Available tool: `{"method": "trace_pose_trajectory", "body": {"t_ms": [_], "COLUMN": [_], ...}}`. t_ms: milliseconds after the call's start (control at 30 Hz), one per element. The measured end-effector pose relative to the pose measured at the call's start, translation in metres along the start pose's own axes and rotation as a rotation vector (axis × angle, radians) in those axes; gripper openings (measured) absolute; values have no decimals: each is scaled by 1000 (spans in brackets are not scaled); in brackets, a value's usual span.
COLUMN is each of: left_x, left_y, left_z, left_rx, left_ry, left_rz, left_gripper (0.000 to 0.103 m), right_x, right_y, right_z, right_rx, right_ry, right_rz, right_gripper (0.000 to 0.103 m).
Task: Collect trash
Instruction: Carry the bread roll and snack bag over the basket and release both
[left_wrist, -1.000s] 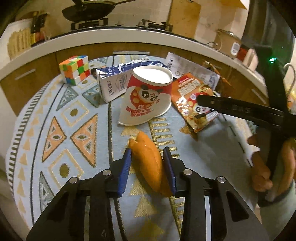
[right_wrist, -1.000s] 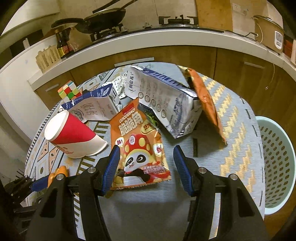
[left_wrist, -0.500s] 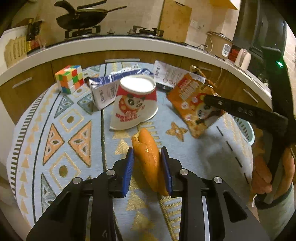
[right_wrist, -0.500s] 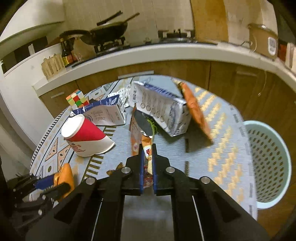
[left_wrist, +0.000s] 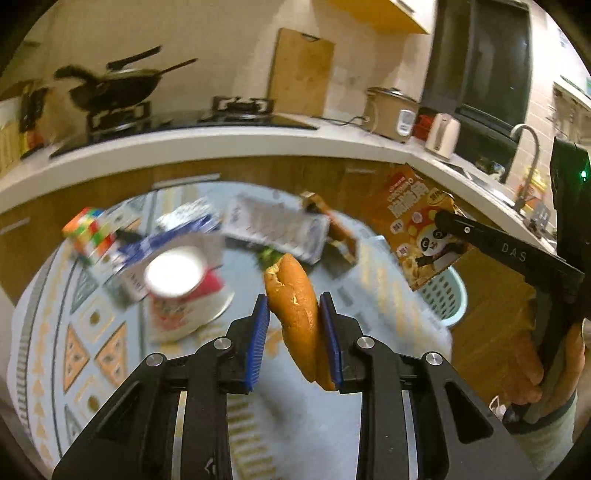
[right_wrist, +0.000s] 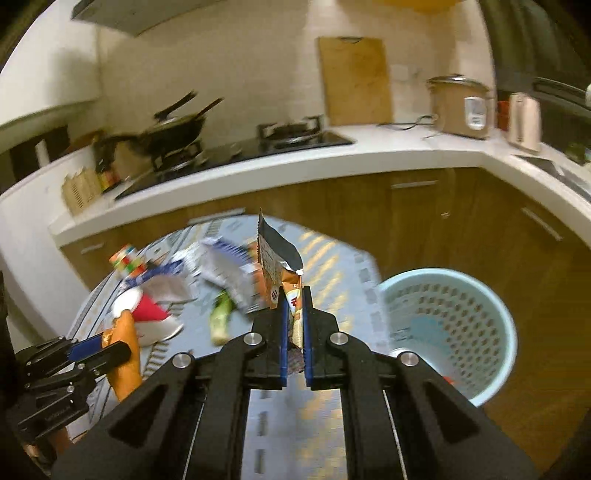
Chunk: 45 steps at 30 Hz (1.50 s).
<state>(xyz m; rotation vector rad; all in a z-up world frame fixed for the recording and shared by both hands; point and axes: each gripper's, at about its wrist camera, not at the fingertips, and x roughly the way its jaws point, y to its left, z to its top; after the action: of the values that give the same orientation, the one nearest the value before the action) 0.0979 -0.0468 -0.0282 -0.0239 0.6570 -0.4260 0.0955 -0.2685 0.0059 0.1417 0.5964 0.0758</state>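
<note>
Left gripper (left_wrist: 293, 314) clamps the orange peel (left_wrist: 297, 317) above the blurred table (left_wrist: 388, 369) (litter there hard to read), right gripper (right_wrist: 294, 306) pinches the snack bag (right_wrist: 275, 258), lower end hidden between the jaws, beside the blue basket (right_wrist: 491, 295).

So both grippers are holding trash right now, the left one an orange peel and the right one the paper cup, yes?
Not quite. The left gripper does hold the orange peel, but the right gripper is shut on the orange snack bag, not the paper cup. The cup lies on the table, as the left wrist view shows; the right wrist view shows the bag pinched.
</note>
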Motion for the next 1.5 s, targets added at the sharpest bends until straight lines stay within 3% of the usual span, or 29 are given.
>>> {"method": "trace_pose_trajectory", "body": {"t_ms": [200,467,733,1167,1333,1400,1500], "left_x": [29,83,144,211,218,216,210], "left_y": [-40,-91,-136,-157,-156,-155,-154], "left_z": [27,51,52,37,33,34,36], "left_rx": [59,94,120,121,99,100,98], "left_ry": [6,77,147,266,294,281,264], "left_rz": [-61,-191,-226,-217,-241,-228,-222], "left_gripper": [26,26,26,28,34,54,58], "right_x": [-18,-10,16,47,56,59,62], "right_y": [-56,-124,-162,-196,-203,-205,-208], "right_z": [6,-3,-23,-44,-53,-55,-56], "right_rx": [88,194,254,302,327,330,340], "right_ry": [-47,-14,62,145,177,188,202], "right_rz": [-94,-220,-277,-315,-312,-308,-289], "right_gripper": [4,5,4,5,5,5,6]}}
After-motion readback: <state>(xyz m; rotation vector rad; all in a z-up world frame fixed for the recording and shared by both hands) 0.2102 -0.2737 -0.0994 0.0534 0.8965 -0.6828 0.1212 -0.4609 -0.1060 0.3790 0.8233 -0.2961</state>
